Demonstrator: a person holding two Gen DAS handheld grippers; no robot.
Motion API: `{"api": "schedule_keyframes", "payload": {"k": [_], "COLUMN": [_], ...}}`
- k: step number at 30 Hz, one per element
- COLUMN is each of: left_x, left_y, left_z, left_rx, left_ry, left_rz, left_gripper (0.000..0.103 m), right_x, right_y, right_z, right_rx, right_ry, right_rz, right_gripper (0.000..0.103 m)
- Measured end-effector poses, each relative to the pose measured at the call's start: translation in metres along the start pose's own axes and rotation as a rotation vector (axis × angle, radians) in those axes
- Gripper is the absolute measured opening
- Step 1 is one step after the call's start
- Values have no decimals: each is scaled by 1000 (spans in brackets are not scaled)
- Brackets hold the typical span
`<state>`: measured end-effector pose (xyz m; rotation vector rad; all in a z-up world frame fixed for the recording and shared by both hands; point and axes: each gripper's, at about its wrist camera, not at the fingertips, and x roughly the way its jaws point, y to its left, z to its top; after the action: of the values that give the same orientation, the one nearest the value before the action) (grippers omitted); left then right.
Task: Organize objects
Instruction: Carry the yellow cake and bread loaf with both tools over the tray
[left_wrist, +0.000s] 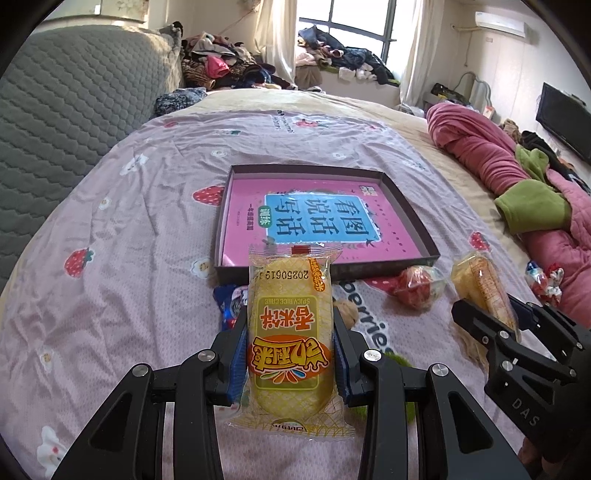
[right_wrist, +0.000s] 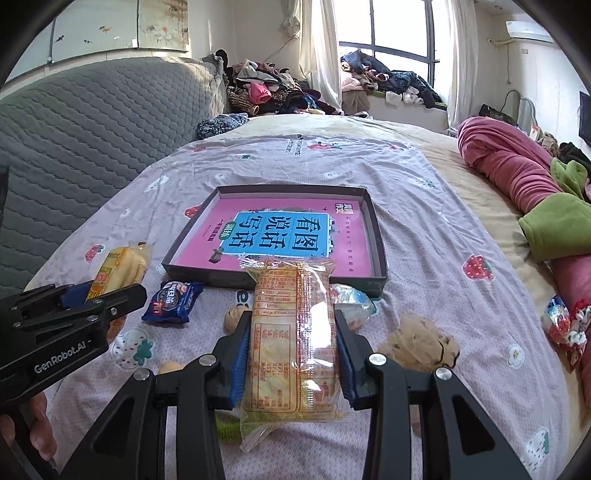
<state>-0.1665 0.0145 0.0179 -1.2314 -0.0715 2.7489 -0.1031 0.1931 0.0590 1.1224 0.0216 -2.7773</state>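
- Holding one yellow rice cake packet (left_wrist: 291, 332) in our left gripper (left_wrist: 290, 325), we have the blue pads of its fingers (left_wrist: 239, 354) pressed against both long sides, printed front facing up.
- We clamp a second rice cake packet (right_wrist: 293, 339) in our right gripper (right_wrist: 294, 332) the same way, its fingers (right_wrist: 240, 358) closed on it, with the label side up.
- Both packets hang above the near part of the bed (left_wrist: 110, 258), just short of the dark shallow box (left_wrist: 399, 195), which lies open near the middle of the flowered bedsheet.
- We see a pink book (left_wrist: 317, 218) lying flat inside the box, covering most of its floor.
- On the sheet along the box's near edge lie a blue biscuit pack (right_wrist: 173, 301), a red wrapped snack (left_wrist: 417, 288) and walnuts (right_wrist: 421, 347).
- Two small wrapped sweets (left_wrist: 545, 280) sit toward the bed's right edge, touching the rolled pink quilt (left_wrist: 480, 147).
- A grey quilted headboard (left_wrist: 74, 110) runs along the bed's left edge.
- Part of our hand (right_wrist: 37, 428) shows beneath the left gripper in the right wrist view.
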Motion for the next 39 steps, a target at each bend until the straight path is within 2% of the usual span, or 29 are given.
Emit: {"api": "schedule_keyframes", "payload": {"k": [10, 29, 34, 39], "left_x": [23, 72, 90, 121], "left_y": [-7, 4, 6, 3], "left_z": [32, 135, 164, 178], "left_rx": [27, 29, 19, 15], "left_ry": [-8, -53, -81, -79], "left_rz": [6, 21, 42, 21], "left_gripper": [40, 40, 40, 40], "right_x": [18, 54, 73, 102], "right_y": [-7, -14, -30, -47], "right_z": [29, 142, 166, 177], "right_rx": [-10, -42, 1, 52], "right_ry": [-20, -140, -165, -163], "right_rz": [-9, -35, -22, -3], "right_gripper": [40, 40, 40, 40]}}
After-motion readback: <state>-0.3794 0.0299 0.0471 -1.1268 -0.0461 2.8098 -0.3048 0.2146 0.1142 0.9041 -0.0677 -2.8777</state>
